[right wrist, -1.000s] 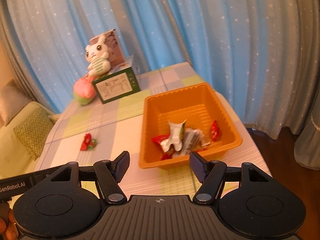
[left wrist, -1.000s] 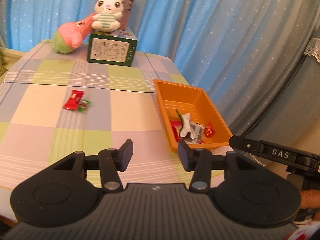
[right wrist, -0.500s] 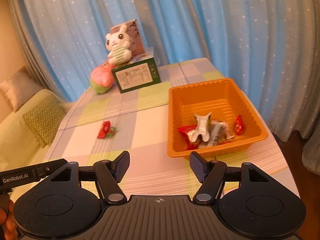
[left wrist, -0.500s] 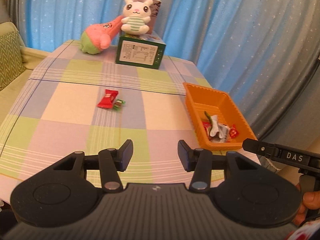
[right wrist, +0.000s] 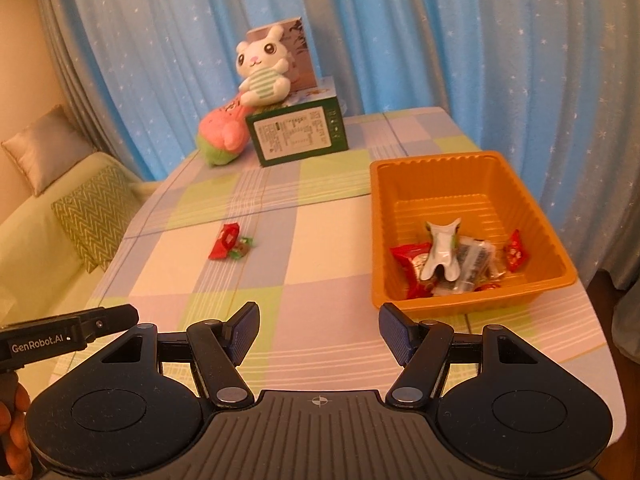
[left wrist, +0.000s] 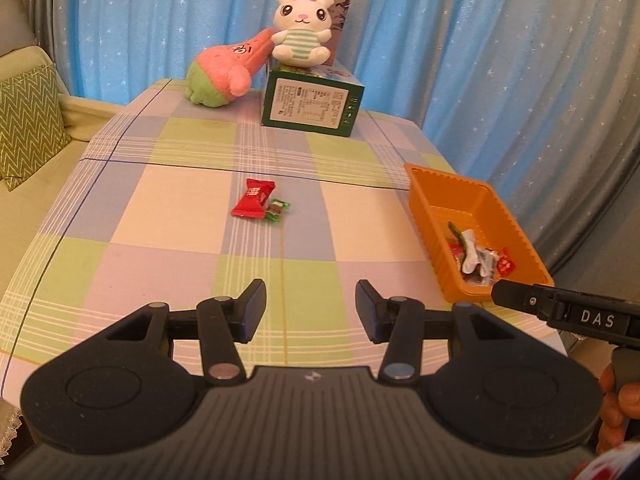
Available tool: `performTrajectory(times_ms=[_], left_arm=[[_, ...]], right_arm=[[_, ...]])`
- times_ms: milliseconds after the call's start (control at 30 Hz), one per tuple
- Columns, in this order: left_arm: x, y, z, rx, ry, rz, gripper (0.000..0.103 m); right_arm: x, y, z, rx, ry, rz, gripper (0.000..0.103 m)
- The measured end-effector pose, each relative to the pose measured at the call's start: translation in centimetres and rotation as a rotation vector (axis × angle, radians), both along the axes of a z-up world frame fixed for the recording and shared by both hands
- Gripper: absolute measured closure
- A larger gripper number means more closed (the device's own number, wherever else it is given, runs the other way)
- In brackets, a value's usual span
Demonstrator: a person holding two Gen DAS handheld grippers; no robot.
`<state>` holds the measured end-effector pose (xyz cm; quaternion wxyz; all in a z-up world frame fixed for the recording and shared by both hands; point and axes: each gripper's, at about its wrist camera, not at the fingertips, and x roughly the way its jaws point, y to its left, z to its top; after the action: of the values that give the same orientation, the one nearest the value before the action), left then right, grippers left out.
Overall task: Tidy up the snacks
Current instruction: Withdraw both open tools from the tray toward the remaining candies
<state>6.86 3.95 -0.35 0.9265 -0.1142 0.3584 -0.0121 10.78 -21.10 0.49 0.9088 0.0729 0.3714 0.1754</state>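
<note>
Fingers of the left gripper (left wrist: 311, 306) and right gripper (right wrist: 318, 333) stand apart, empty. Red snack (left wrist: 253, 197) and green candy (left wrist: 277, 210) lie mid-desk (left wrist: 168, 236), well apart from the orange tray (right wrist: 472, 216) holding other snacks.

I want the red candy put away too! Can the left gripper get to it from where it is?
Probably yes. The red candy lies in the open on the tablecloth, straight ahead of the left gripper. Its fingers stand apart and empty, with only the small green candy beside the red one.
</note>
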Motion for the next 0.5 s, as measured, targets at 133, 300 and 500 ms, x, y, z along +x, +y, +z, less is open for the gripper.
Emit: performTrajectory(times_ms=[133, 300, 500], left_arm=[[1.3, 1.0, -0.9, 0.01, 0.014, 0.003, 0.058], [3.5, 2.5, -1.9, 0.024, 0.03, 0.013, 0.058], [6.8, 4.0, -3.2, 0.04, 0.042, 0.014, 0.058]], right_arm=[[1.2, 1.4, -1.0, -0.005, 0.004, 0.014, 0.037], [3.4, 3.4, -2.1, -0.006, 0.009, 0.04, 0.037], [6.9, 6.1, -3.9, -0.018, 0.004, 0.078, 0.037]])
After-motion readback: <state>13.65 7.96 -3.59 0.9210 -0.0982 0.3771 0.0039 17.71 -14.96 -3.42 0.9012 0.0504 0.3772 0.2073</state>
